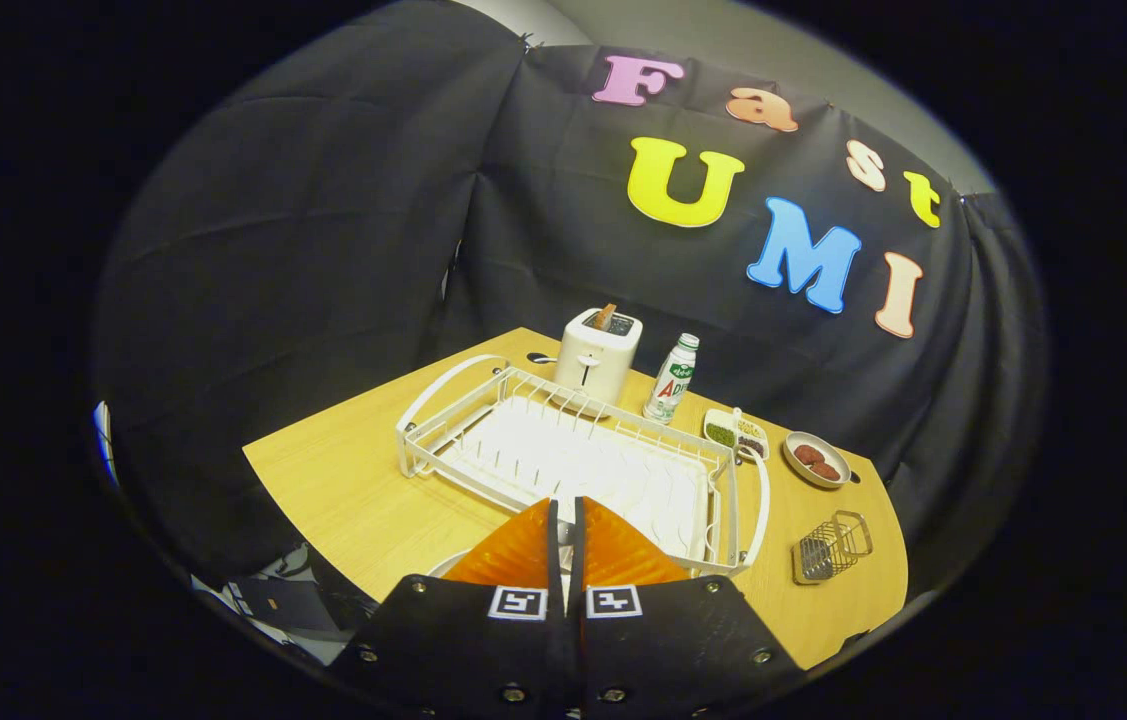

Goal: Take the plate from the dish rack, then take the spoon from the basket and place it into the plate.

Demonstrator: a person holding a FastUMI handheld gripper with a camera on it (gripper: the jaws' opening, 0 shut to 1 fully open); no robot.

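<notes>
Orange fingers (pixel 523 545) of the tongs (pixel 564 530) stand nearly together, a thin gap between them; a white sliver sits in that gap, and a white curved rim, apparently the plate (pixel 445 566), shows just left of and under the fingers. Whether both fingers press on it cannot be told. Just ahead of the fingertips lies the white wire rack (pixel 573 450) on the wooden surface (pixel 343 480), its slots bare. Beyond the rack stands a white toaster (pixel 598 355) with a slice poking from the top; a bottle (pixel 672 378) stands just right of it. Right of the rack's far corner sit a small divided dish (pixel 735 433) and a round bowl (pixel 816 460) with brown pieces. Nearer, right of the rack, a wire basket (pixel 831 547) stands apart; the spoon cannot be made out in it.
</notes>
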